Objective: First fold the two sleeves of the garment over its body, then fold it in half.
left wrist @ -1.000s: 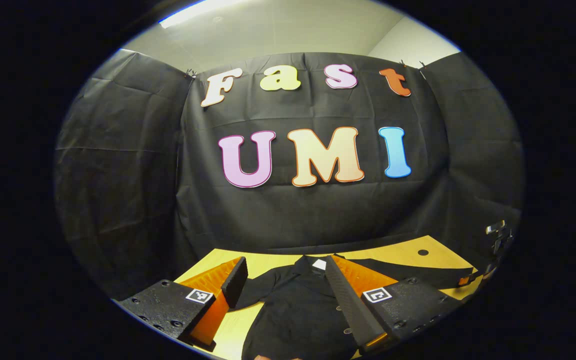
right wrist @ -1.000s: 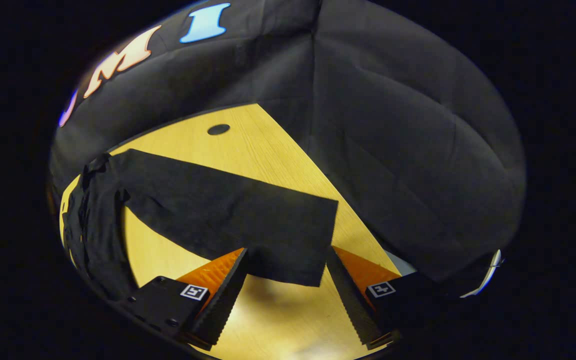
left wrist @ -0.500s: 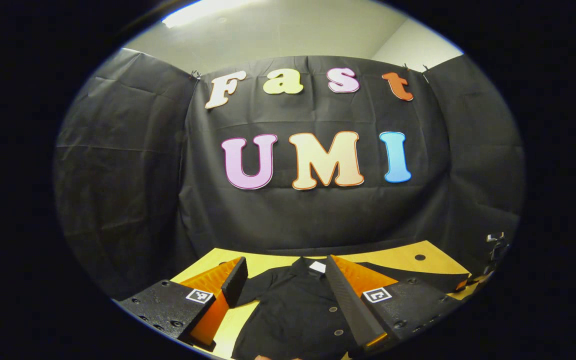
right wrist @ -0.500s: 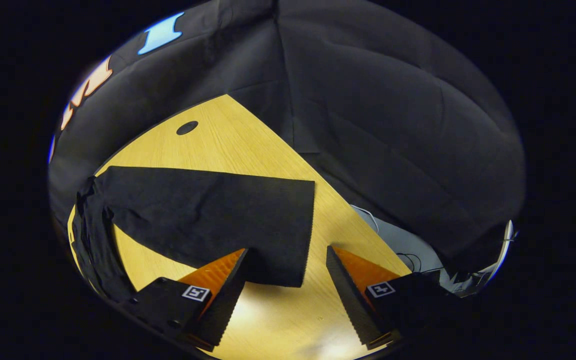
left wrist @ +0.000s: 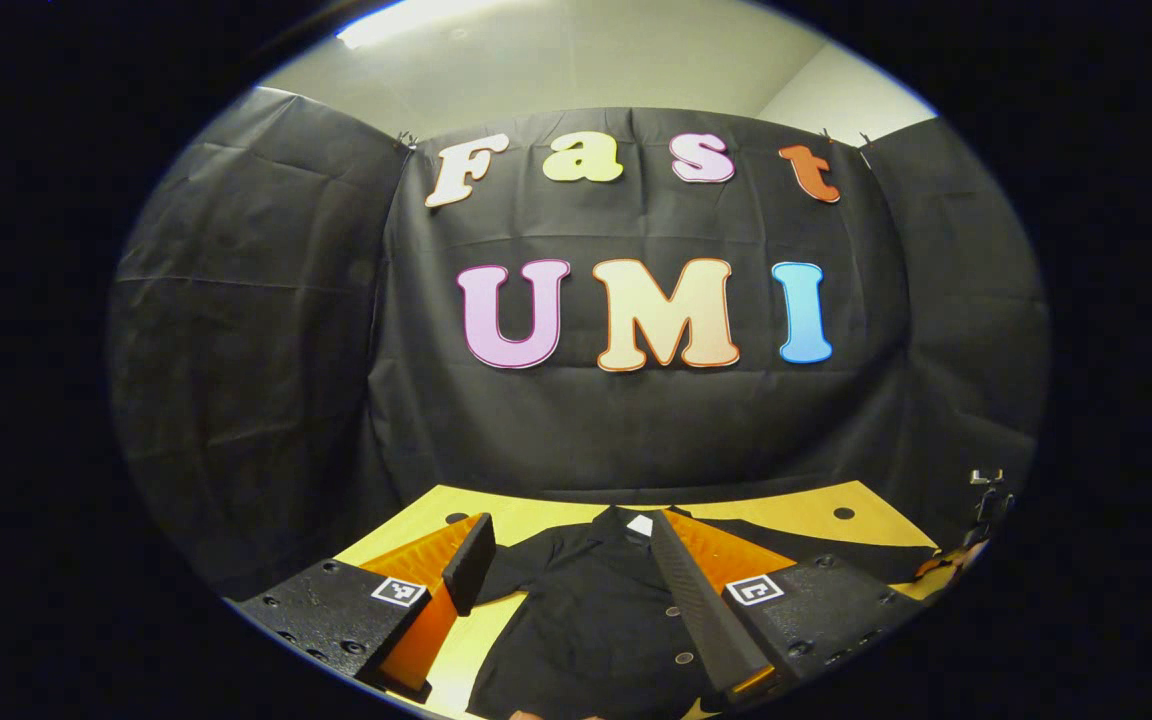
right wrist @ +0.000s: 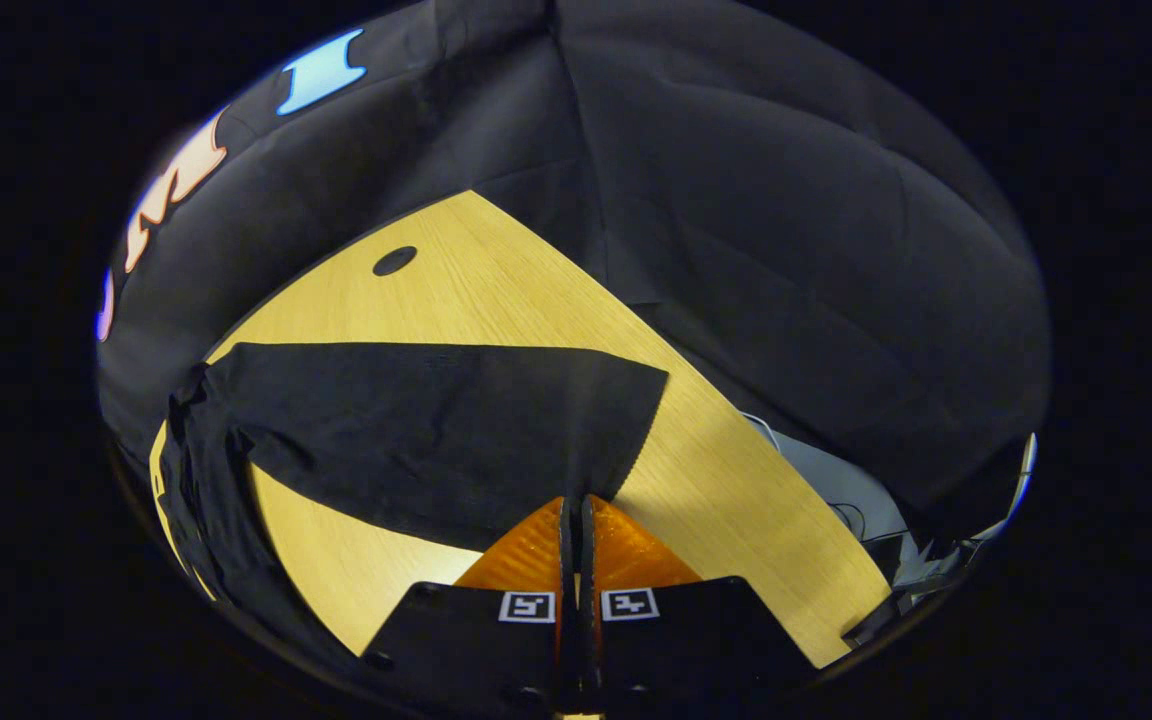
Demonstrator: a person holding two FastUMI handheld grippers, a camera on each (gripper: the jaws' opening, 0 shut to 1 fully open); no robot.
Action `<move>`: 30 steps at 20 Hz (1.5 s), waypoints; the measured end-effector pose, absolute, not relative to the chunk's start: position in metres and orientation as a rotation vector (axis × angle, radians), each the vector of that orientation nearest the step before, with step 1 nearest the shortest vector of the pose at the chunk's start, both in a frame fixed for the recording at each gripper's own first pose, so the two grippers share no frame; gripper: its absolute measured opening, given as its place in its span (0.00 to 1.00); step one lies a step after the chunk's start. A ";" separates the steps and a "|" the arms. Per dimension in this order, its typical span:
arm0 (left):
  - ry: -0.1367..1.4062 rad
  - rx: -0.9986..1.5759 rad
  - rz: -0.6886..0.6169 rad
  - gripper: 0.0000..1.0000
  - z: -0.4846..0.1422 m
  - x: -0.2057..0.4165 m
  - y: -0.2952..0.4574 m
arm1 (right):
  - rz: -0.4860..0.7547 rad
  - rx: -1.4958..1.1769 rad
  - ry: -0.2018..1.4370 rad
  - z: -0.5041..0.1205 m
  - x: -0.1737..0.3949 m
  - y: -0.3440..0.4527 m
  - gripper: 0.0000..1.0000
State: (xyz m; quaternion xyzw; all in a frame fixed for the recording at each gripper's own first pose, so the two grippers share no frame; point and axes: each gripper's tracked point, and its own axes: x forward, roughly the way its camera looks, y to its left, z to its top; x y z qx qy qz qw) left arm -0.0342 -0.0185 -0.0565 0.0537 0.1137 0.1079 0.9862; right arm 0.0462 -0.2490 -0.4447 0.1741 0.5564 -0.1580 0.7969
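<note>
Two views, two sights: left hand-held gripper [left wrist: 564,562] held level, spread wide over black shirt [left wrist: 596,610] on yellow counter [left wrist: 796,512]; right hand-held gripper [right wrist: 576,500] tipped down, pinched tight on long sleeve [right wrist: 436,430] near counter's far right corner.

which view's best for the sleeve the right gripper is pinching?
Right gripper view: the sleeve lies flat across the table, the right gripper shut on its cuff end. Left gripper view shows it as a thin sliver at far right.
</note>
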 end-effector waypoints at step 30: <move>0.299 0.003 0.374 0.93 -0.089 -0.056 0.189 | 0.438 0.149 1.043 -0.275 0.154 0.178 0.02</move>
